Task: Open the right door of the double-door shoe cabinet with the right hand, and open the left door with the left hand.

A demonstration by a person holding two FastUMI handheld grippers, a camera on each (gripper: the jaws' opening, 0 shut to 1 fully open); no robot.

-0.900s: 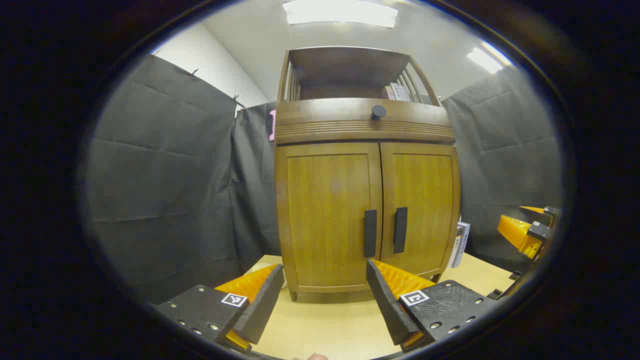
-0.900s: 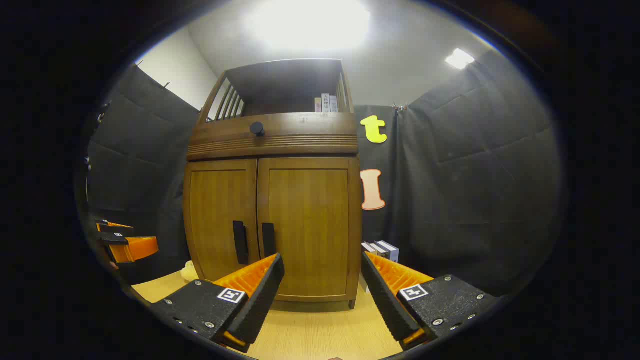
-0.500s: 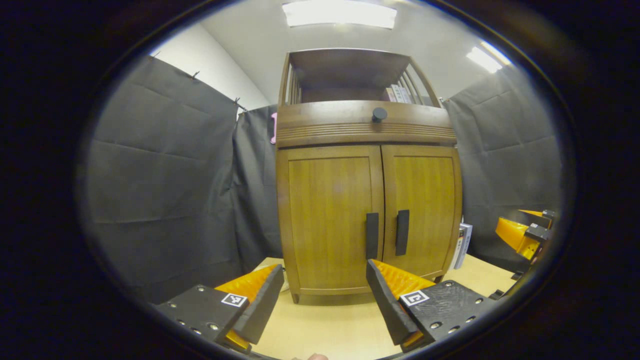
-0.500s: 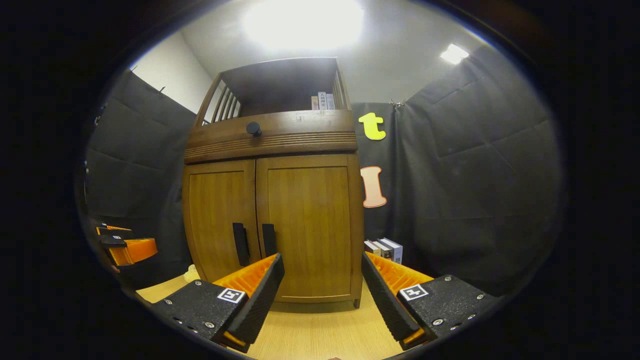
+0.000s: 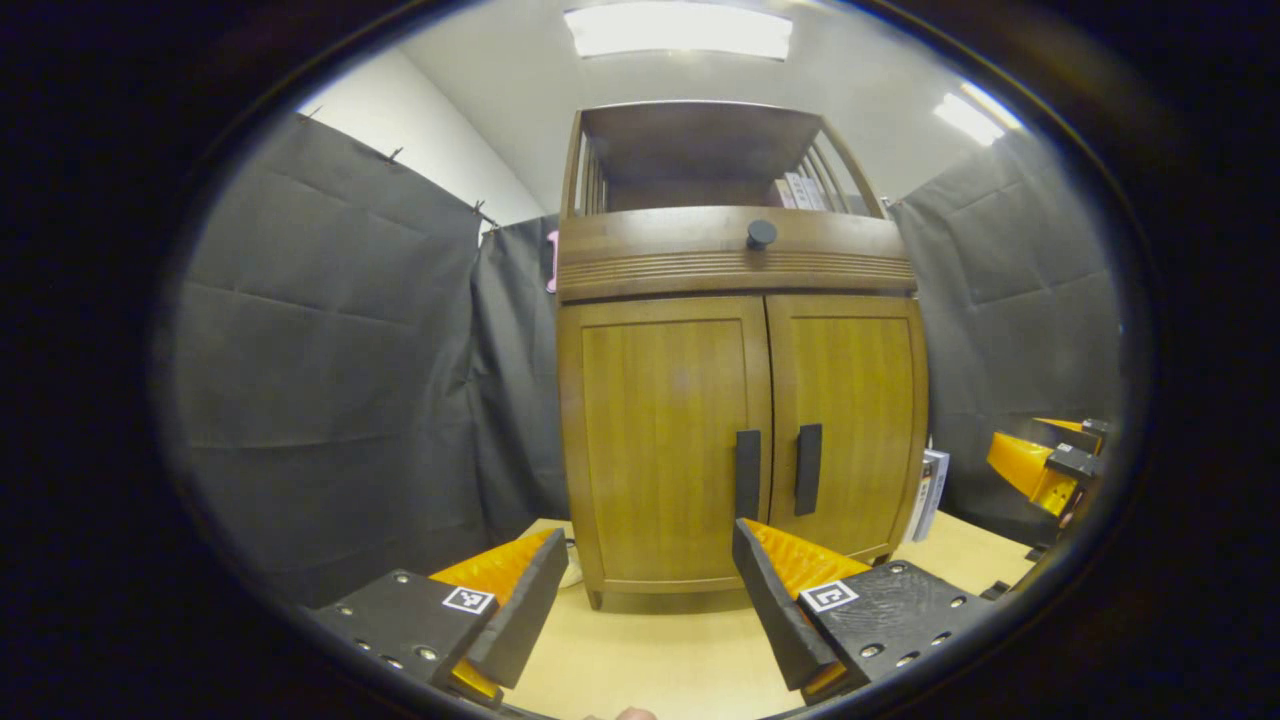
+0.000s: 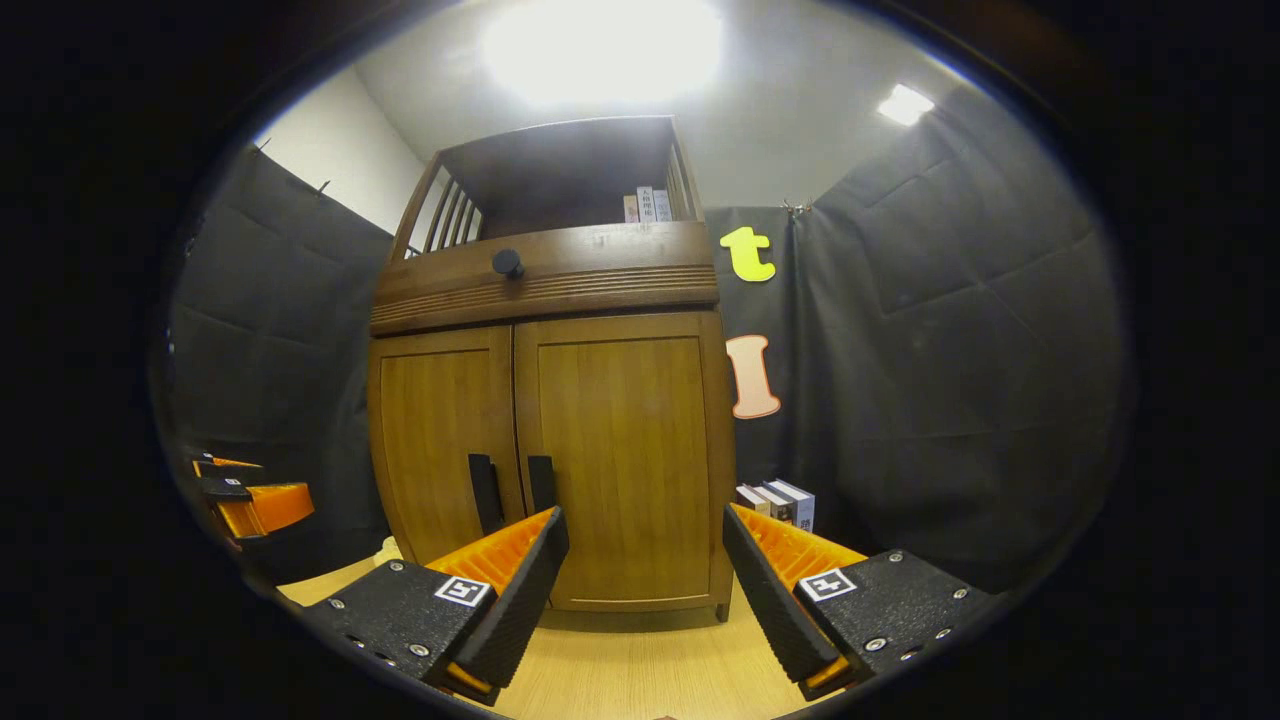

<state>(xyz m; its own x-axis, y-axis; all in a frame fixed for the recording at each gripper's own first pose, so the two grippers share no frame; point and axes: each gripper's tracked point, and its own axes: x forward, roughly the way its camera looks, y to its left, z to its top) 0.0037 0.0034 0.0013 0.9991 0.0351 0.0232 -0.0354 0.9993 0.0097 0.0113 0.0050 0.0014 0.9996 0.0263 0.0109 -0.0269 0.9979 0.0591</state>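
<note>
A brown wooden shoe cabinet [image 5: 740,400] [image 6: 550,400] stands on the pale table with both doors closed. Its left door [image 5: 665,440] carries a black vertical handle [image 5: 747,472]; the right door [image 5: 850,430] has a matching handle [image 5: 808,469]. In the right gripper view the right door [image 6: 625,450] and its handle [image 6: 541,483] sit beside the left handle [image 6: 485,492]. My left gripper [image 5: 648,590] is open, short of the cabinet, with nothing between its fingers. My right gripper [image 6: 645,585] is open too, also short of the doors. The right gripper [image 5: 1045,465] also shows in the left gripper view, the left gripper [image 6: 250,497] in the right gripper view.
A drawer with a round black knob [image 5: 761,234] runs above the doors, under an open shelf holding books [image 6: 648,206]. More books [image 6: 778,503] stand right of the cabinet. A small pale object [image 6: 385,550] lies at its left foot. Black cloth walls close in behind.
Both cameras have shifted slightly, so the cabinet sits a little lower and to the right in each view. Both grippers stay open and the doors stay closed.
</note>
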